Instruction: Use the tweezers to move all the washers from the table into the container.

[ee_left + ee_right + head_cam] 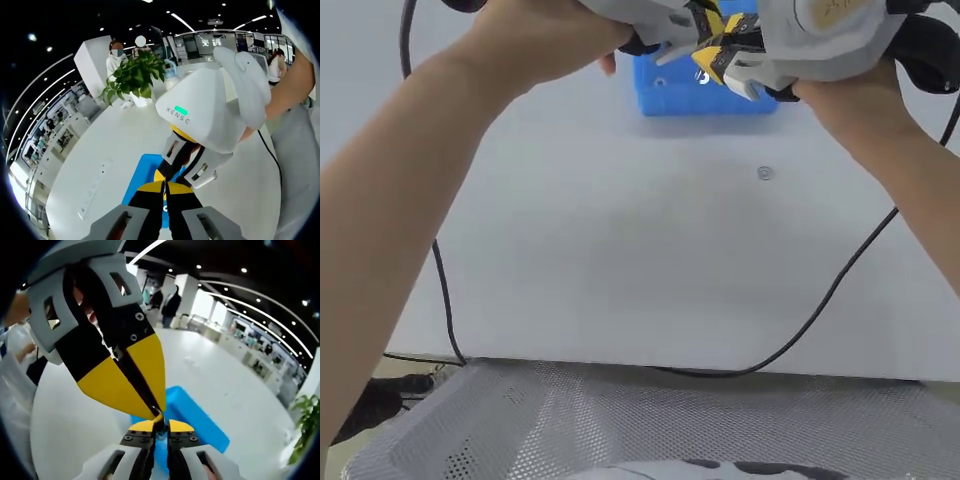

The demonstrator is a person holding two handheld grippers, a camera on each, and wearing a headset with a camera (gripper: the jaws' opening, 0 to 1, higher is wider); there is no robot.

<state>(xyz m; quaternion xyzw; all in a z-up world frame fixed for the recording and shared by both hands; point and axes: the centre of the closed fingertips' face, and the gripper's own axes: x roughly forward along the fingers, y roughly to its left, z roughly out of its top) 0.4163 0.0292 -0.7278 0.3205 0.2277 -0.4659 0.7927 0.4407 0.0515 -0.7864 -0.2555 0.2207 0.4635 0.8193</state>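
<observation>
Both grippers meet tip to tip at the top of the head view, just above the blue container (705, 100), so the step in hand looks like passing or re-seating the tweezers (131, 371) rather than picking anything up. In the right gripper view the left gripper (157, 412) comes down from the upper left with its yellow-and-black jaws pressed together on a thin dark strip, which I take to be the tweezers. The right gripper (161, 429) has its jaws drawn nearly together around the strip's lower end, but I cannot tell whether they actually clamp it. One washer (765, 173) lies on the grey table (620, 250), right of centre and well below the container in the frame. The next move probably calls for a firm, straight hold on the tweezers and then a descent towards that washer. The container's inside is largely covered by the grippers, so any washers in it cannot be counted, and the tweezers' tips are too fine to make out.
</observation>
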